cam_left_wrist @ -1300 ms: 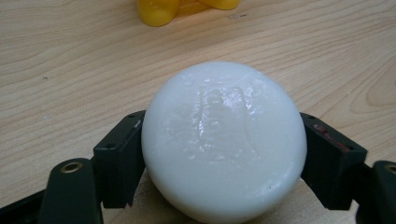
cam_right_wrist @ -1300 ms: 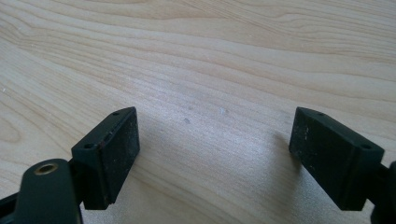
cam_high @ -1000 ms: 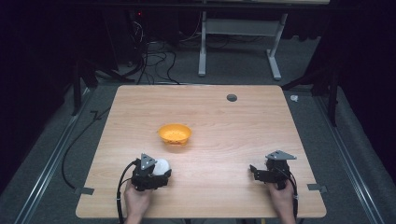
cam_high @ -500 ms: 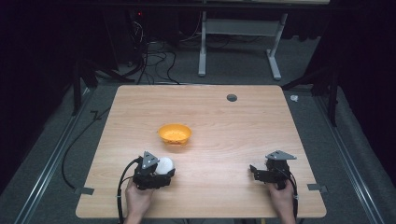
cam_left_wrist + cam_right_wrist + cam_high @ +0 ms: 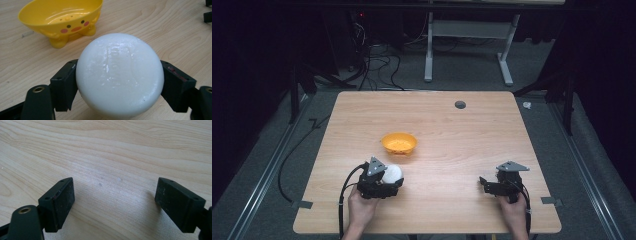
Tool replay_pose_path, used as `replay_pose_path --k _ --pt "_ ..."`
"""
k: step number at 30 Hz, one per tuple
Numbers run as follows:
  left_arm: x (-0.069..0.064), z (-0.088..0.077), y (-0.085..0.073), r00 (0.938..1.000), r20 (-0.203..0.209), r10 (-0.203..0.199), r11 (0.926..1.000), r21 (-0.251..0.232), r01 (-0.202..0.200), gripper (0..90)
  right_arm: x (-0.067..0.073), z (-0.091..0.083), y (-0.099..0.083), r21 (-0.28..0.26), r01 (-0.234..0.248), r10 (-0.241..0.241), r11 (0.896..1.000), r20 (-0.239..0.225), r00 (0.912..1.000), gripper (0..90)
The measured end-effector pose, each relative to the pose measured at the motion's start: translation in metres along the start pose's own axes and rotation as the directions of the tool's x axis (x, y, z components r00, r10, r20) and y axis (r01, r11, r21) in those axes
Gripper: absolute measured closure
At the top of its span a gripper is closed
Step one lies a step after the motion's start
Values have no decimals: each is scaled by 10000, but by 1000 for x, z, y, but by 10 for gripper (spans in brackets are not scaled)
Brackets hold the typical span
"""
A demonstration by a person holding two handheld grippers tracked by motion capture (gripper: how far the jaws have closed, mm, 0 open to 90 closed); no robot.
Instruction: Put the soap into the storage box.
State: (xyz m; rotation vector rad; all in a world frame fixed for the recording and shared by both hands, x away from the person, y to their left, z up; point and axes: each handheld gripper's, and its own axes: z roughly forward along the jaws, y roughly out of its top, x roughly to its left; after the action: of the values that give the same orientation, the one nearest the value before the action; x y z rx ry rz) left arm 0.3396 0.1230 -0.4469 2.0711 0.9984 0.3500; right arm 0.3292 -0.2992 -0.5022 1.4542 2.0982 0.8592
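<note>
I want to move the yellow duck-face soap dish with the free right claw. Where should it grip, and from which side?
Probably grip the thin rim of the yellow plastic duck-face soap dish, from above on its right side. The body is wide and rounded, so the open right claw would likely slip on it; one jaw inside, one outside the wall.

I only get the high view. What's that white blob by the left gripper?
Observer: A round white soap bar, clamped between the left gripper's two jaws.
Operator: And the orange bowl, is it just plain?
Observer: No, the dish has a duck face on its side, little feet, and drain holes in its bottom.
Operator: Is the other gripper holding anything small?
Observer: No. The right gripper's jaws stand wide apart over bare table.
</note>
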Motion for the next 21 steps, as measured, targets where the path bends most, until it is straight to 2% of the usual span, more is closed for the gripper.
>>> replay_pose_path --k 8,17,21 --pt "0 0 14 9995 29 315 9995 72 -315 246 0 0 0 -7 30 -30 10000 -19 10000 170" --pt "6 1 23 9985 546 -41 10000 -78 45 247 0 0 0 -18 69 -69 10000 -33 10000 170" --pt "10 2 26 9985 521 -162 9999 -36 165 246 0 0 0 -19 65 -66 10000 -29 10000 170"
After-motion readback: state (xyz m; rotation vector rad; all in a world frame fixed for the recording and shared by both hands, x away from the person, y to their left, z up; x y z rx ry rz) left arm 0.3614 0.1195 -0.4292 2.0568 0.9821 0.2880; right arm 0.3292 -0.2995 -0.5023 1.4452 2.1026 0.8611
